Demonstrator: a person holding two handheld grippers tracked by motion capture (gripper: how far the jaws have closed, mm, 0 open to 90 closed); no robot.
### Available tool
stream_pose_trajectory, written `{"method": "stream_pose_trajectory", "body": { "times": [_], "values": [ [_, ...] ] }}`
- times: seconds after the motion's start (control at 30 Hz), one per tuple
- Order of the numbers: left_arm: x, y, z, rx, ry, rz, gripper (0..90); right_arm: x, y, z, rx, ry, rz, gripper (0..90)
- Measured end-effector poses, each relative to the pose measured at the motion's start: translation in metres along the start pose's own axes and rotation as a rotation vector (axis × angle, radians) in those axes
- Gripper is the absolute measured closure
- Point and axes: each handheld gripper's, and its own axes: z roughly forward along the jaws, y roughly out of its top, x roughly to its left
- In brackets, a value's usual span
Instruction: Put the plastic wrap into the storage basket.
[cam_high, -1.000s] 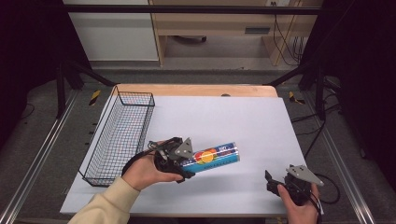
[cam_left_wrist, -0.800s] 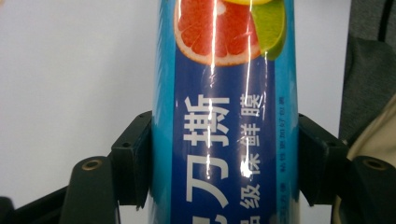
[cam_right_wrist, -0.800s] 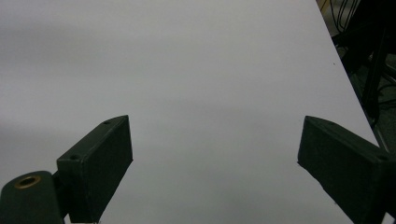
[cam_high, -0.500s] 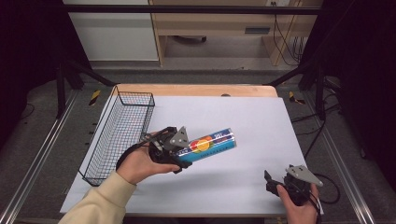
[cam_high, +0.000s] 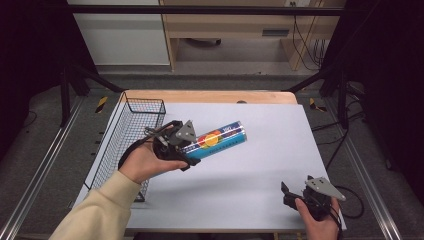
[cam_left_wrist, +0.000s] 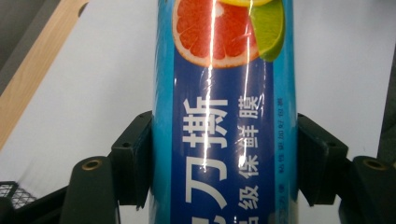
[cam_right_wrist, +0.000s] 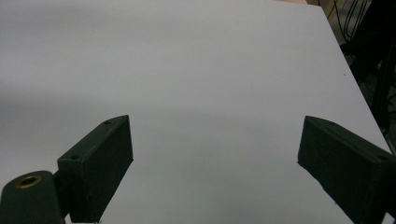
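We see a blue roll printed with citrus slices and white lettering, a black wire basket, a pale grey desk.

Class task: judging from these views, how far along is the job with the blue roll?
Done: the left gripper is shut on the blue cling-film roll, lifted off the table. In hand: carrying it. Left, probably: placing it in the wire basket. The right gripper waits open.

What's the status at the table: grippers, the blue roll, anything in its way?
Left gripper shut on blue roll, held above the mat. Right gripper open, nothing between jaws. Wire basket beside the roll.
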Motion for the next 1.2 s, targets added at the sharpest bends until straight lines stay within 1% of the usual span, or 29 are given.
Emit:
{"method": "stream_pose_trajectory", "body": {
  "times": [0.07,0.17,0.2,0.27,0.4,0.53,0.67,0.73,0.8,0.87,0.93,0.97,1.03,1.07,1.13,1.2],
  "values": [
    [0.004,0.001,-0.003,0.008,0.010,-0.005,32.1,0.000,0.000,0.000,-0.006,0.002,0.006,10.4],
    [0.010,0.002,-0.007,0.018,0.037,-0.010,32.1,0.000,0.001,-0.002,-0.019,0.007,0.020,10.5],
    [0.012,0.001,-0.008,0.012,0.052,-0.022,32.1,0.000,0.001,-0.002,-0.019,0.007,0.020,10.5],
    [0.015,0.000,-0.012,0.011,0.064,-0.039,32.1,0.000,0.002,-0.002,-0.025,0.012,0.023,10.4],
    [0.020,-0.003,-0.023,0.005,0.095,-0.068,32.1,0.003,0.002,-0.001,-0.028,0.004,0.013,8.7],
    [0.022,-0.004,-0.032,0.023,0.133,-0.099,32.1,0.003,0.003,-0.001,-0.027,0.003,0.000,8.4],
    [0.018,-0.004,-0.037,0.036,0.165,-0.136,32.1,0.004,0.004,-0.003,-0.040,-0.002,-0.009,8.7],
    [0.013,-0.002,-0.040,0.051,0.189,-0.136,32.1,0.006,0.005,-0.004,-0.043,-0.006,-0.016,8.8],
    [0.008,-0.001,-0.044,0.053,0.206,-0.143,32.1,0.009,0.006,-0.004,-0.045,-0.013,-0.030,8.8],
    [0.003,0.000,-0.047,0.058,0.219,-0.145,32.1,0.011,0.007,-0.005,-0.047,-0.019,-0.049,8.8],
    [-0.001,0.001,-0.050,0.067,0.236,-0.144,32.1,0.012,0.008,-0.005,-0.047,-0.026,-0.054,9.0],
    [-0.002,0.000,-0.051,0.067,0.239,-0.150,32.1,0.012,0.008,-0.005,-0.049,-0.029,-0.058,9.0],
    [-0.003,-0.001,-0.054,0.078,0.240,-0.160,32.1,0.012,0.008,-0.006,-0.053,-0.033,-0.059,9.1],
    [-0.003,-0.002,-0.054,0.075,0.244,-0.162,32.1,0.012,0.008,-0.006,-0.052,-0.035,-0.057,9.1],
    [-0.001,-0.003,-0.056,0.091,0.255,-0.166,32.1,0.010,0.008,-0.006,-0.051,-0.040,-0.055,9.2],
    [0.001,-0.005,-0.057,0.097,0.260,-0.182,32.1,0.010,0.008,-0.006,-0.049,-0.039,-0.050,9.2]
  ]
}}
